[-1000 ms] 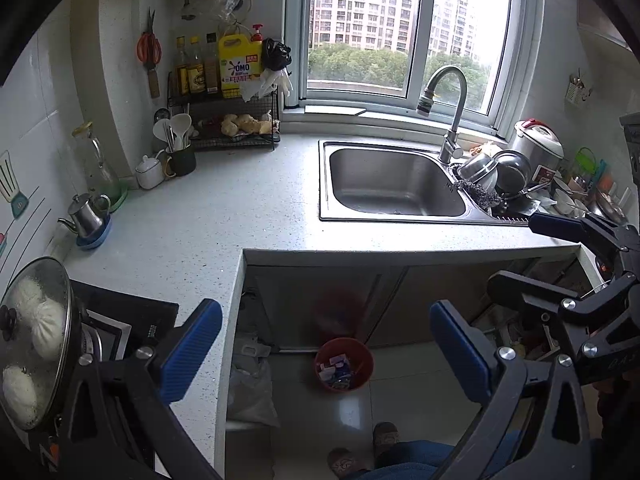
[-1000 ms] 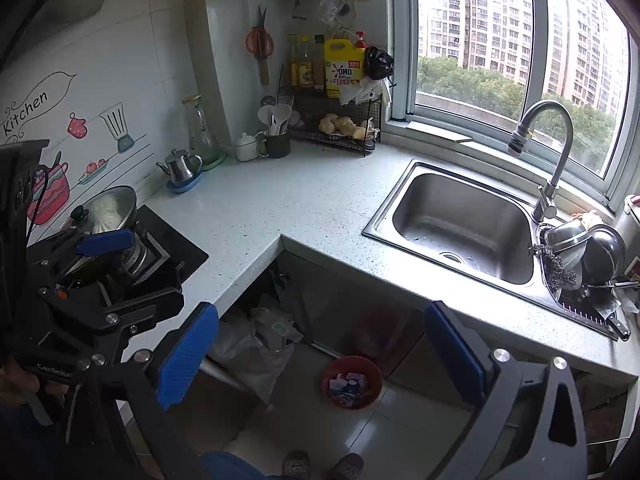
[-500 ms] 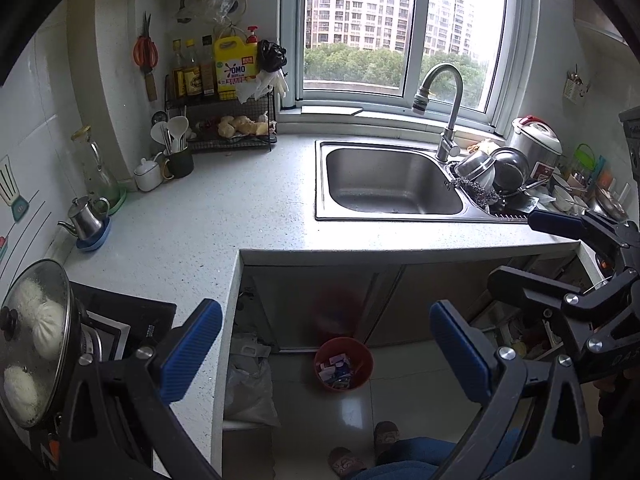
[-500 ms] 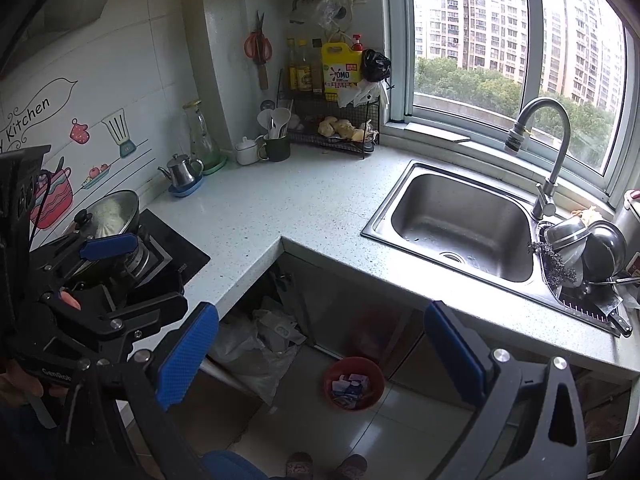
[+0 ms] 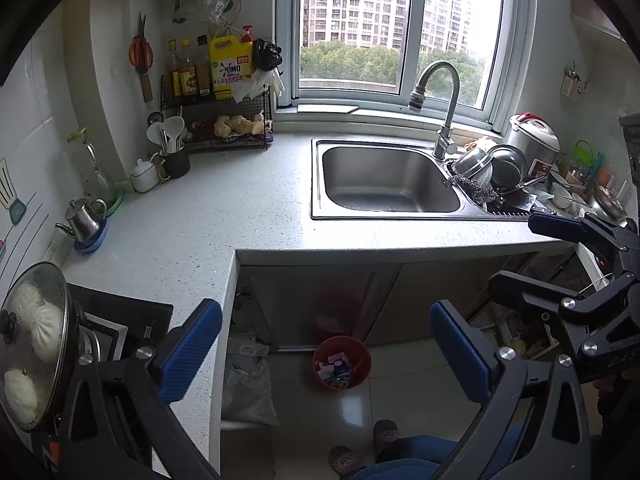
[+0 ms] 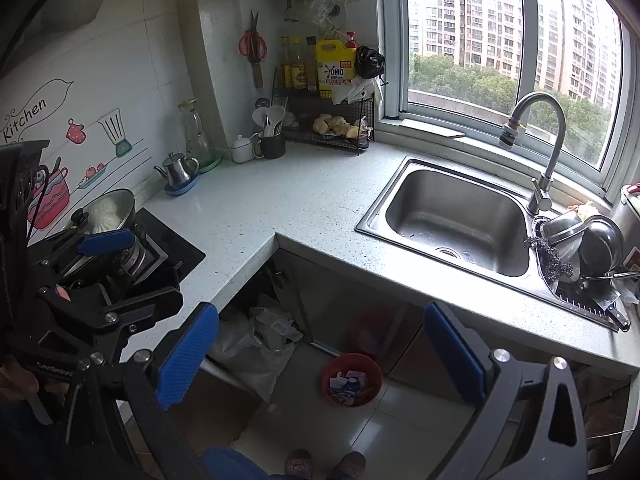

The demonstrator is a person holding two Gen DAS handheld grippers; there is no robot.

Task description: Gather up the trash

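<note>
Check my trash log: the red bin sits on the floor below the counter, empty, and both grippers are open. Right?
Not quite: the red bin is not empty; the left wrist view shows packaging scraps inside. It is on the floor, and the left gripper and right gripper are open.

Soft daylight enters through the window [image 5: 400, 28], which looks washed out, and leaves the counter [image 5: 224, 208] evenly lit. Under it the cabinet space is dim. Both fisheye views bend straight lines and end in black corners.

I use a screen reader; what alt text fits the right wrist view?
The open right gripper hangs above a red trash bin of wrappers on the floor below an L-shaped counter, with a steel sink right and the open left gripper left.
</note>
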